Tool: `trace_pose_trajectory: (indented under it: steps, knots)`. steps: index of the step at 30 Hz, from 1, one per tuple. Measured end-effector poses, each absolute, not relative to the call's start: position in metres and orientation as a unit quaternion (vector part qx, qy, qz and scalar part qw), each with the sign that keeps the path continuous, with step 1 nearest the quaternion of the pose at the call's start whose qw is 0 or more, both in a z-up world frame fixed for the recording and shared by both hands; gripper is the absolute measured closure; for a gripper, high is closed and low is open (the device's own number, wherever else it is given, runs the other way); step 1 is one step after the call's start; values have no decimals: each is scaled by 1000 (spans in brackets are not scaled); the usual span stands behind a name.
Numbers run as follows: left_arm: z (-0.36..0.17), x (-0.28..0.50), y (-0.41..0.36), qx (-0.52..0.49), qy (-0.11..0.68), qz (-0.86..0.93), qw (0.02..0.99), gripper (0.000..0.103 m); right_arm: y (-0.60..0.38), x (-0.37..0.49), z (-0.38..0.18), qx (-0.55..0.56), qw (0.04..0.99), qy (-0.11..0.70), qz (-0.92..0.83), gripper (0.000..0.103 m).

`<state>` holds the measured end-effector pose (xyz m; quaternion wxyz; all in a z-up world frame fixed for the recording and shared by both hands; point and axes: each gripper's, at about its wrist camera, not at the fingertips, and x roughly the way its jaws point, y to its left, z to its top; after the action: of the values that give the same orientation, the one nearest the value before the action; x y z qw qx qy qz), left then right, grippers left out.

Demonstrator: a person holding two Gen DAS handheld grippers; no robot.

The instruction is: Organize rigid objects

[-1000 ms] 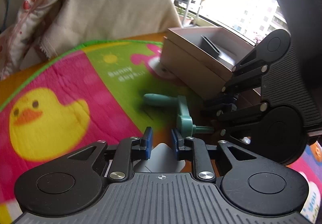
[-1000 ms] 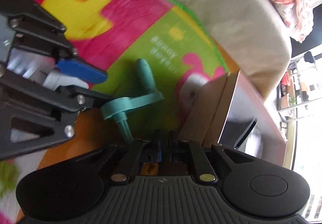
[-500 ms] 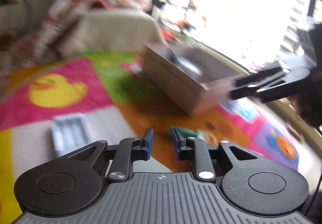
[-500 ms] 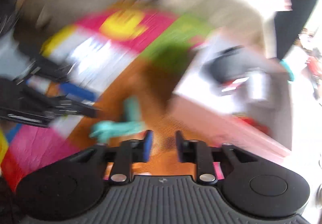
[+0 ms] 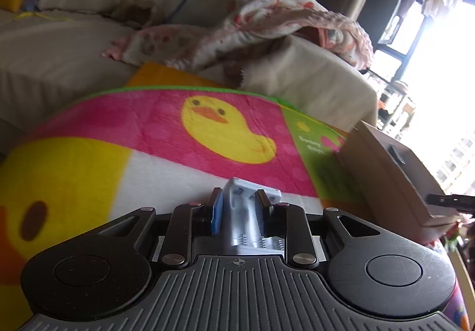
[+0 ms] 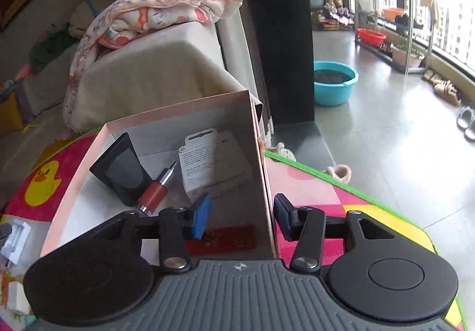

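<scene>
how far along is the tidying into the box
Done: the box already holds a black stand, a red-handled tool bit and a white carton. In hand: the left tool grips the white battery charger. The right tool, just opening, is empty.

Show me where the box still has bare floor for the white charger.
Bare floor runs along the left wall of the box, in front of the black stand and red-handled screwdriver. The middle and back are crowded by those and the white packet; a red card fills the near right corner.
</scene>
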<state>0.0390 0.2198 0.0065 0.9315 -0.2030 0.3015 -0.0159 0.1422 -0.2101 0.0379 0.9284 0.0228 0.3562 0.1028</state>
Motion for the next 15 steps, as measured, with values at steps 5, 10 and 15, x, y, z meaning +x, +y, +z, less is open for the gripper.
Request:
trace_pose_trajectory:
  steps: [5,10,15]
  knots:
    - [4,46,187,-185,320,-94,924,76,-149,151,31,-32,923,347,162,57]
    - [18,23,153,-142,321,-139,926,75,-145,132,44,-33,920,341,189,51]
    - [42,-31,119,-73,314,-217,921,76,-180,54,68,-57,905,321,274,9]
